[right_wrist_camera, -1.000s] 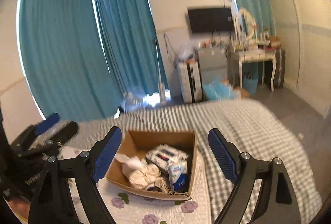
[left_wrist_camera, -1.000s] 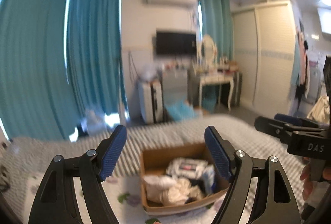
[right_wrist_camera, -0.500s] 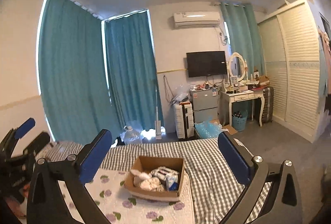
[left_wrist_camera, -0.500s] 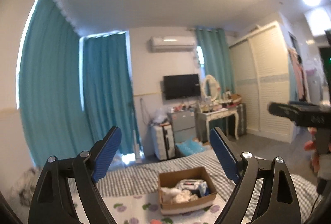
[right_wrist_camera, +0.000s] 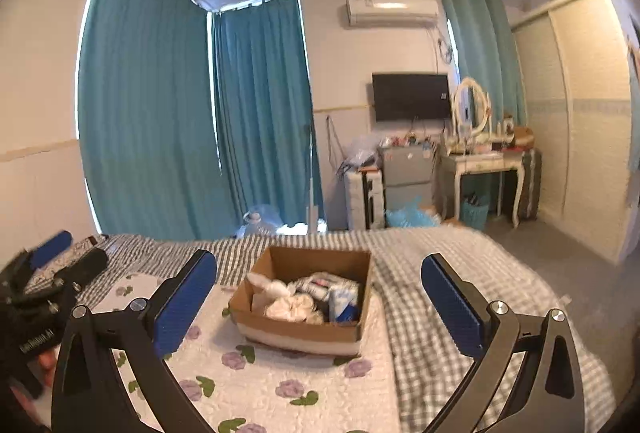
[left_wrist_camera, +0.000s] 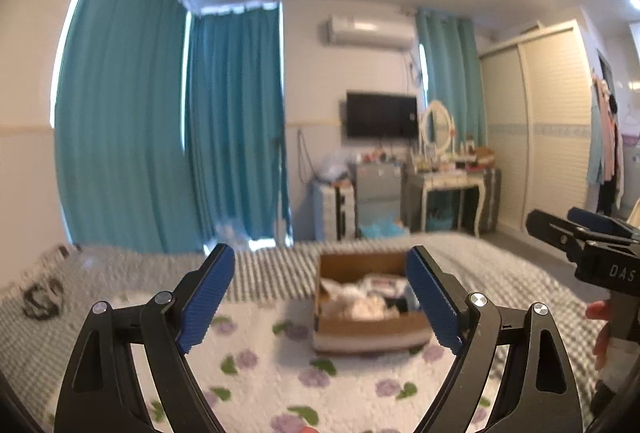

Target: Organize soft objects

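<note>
An open cardboard box [right_wrist_camera: 304,329] stands on the bed, on a white quilt with purple flowers [right_wrist_camera: 288,389]. It holds several soft white items [right_wrist_camera: 288,303] and a blue and white pack [right_wrist_camera: 344,299]. The box also shows blurred in the left wrist view [left_wrist_camera: 368,329]. My left gripper [left_wrist_camera: 318,297] is open and empty, held above the quilt short of the box. My right gripper [right_wrist_camera: 318,297] is open and empty, also short of the box. Each gripper shows at the edge of the other's view, the right one [left_wrist_camera: 580,233] and the left one [right_wrist_camera: 52,261].
The bed has a grey checked cover [right_wrist_camera: 452,289]. Teal curtains [right_wrist_camera: 200,121] hang behind it. A TV [right_wrist_camera: 411,97], small fridge [right_wrist_camera: 406,173], dressing table [right_wrist_camera: 486,163] and wardrobe [right_wrist_camera: 580,113] line the far wall. A dark item [left_wrist_camera: 42,299] lies at the bed's left.
Both grippers have tipped back down from a high, ceiling-facing view and moved closer to the box. Both stay open and empty.
</note>
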{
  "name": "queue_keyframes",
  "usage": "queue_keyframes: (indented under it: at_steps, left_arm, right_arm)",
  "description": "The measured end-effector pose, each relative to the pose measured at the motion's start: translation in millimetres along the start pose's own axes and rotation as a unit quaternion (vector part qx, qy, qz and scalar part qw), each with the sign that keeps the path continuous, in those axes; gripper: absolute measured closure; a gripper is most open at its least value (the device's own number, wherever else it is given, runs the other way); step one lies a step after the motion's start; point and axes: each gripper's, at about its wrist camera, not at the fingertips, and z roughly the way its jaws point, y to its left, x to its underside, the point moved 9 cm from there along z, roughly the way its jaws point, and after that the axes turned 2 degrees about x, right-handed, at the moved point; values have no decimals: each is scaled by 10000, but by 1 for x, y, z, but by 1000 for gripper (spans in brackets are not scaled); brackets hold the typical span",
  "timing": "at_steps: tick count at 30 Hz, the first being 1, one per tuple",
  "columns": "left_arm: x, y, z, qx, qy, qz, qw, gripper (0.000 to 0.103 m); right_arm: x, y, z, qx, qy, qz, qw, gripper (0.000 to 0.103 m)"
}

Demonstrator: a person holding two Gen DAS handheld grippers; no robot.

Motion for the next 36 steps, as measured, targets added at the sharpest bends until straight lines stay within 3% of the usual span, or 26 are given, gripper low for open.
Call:
queue_keyframes:
  at_steps: [4, 9, 36]
  left_arm:
    - [31, -3, 25, -24, 354, -77, 9993, 15]
    - [40, -6, 34, -18, 503, -54, 9987, 15]
    - [41, -12, 27, 66, 525, 47, 9986, 15]
  right_arm:
    - [35, -4, 28, 67, 263, -142, 9995, 0]
    - [62, -12, 53, 49, 589, 20, 9982, 0]
    - [55, -6, 43, 12, 474, 126, 9988, 0]
